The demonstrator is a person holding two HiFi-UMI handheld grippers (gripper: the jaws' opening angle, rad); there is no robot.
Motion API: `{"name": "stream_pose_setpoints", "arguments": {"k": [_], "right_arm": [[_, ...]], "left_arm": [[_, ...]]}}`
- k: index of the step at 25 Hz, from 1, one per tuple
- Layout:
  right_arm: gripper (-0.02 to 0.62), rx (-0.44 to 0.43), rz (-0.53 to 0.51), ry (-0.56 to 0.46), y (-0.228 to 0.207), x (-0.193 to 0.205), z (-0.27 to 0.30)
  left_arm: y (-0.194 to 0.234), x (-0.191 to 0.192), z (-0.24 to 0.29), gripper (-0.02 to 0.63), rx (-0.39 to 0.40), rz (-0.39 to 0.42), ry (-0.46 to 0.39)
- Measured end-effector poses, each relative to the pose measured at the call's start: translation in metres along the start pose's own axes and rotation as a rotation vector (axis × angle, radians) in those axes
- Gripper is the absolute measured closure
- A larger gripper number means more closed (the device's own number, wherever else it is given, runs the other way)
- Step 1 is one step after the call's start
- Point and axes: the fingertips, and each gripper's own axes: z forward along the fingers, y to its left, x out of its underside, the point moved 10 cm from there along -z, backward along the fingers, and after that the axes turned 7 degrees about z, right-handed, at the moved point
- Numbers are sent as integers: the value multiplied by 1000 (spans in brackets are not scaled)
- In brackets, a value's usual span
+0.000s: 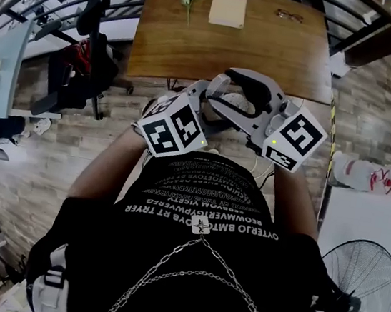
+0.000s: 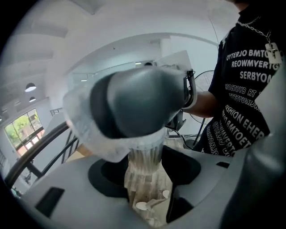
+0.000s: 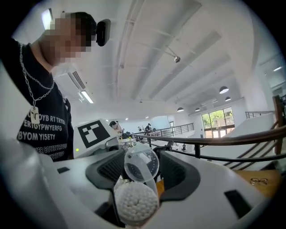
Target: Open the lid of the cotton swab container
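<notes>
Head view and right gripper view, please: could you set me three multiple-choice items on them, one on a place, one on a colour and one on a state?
1. Where on the table do the glasses lie?
A. Near-left corner
B. Far-right corner
C. Dead centre

2. What colour are the swab tips?
A. White
B. Pink
C. Blue

3. How is the lid?
A. Shut
B. Taken off and lying on the table
C. Flipped open

Answers:
1 B, since the head view shows the glasses by the table's far edge, on the person's right.
2 A, since the right gripper view shows a packed disc of white tips.
3 C, since the clear lid stands up clear of the exposed tips.
</notes>
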Motion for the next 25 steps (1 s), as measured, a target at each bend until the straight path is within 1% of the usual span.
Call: {"name": "stream_pose_setpoints", "arguments": {"k": [4, 7, 9, 12, 16, 18, 21, 23, 24, 25], "right_arm": [[348, 9, 4, 20, -1, 4, 6], [345, 7, 21, -2, -2, 6, 6], [329, 12, 35, -40, -4, 6, 2], [314, 41, 44, -95, -10, 5, -8], [313, 117, 34, -116, -19, 8, -25], [316, 161, 60, -142, -25, 10, -36], [329, 229, 101, -180, -35, 14, -56], [358, 289, 109, -185, -41, 19, -72], [385, 328, 110, -183, -44, 22, -80], [428, 372, 110, -180, -47, 25, -89]], "left_arm": [[-3, -1, 3, 355, -4, 3, 4], [-2, 0, 3, 355, -3, -32, -23], [2, 3, 1, 355, -24, -63, -39], [11, 11, -4, 354, -85, -122, -57], [27, 19, -17, 353, -207, -184, -71], [33, 22, -26, 353, -267, -197, -75], [39, 28, -38, 353, -334, -220, -83], [42, 31, -44, 353, -366, -232, -85], [43, 32, -47, 353, -381, -233, -83], [45, 34, -51, 353, -396, -233, -80]]}}
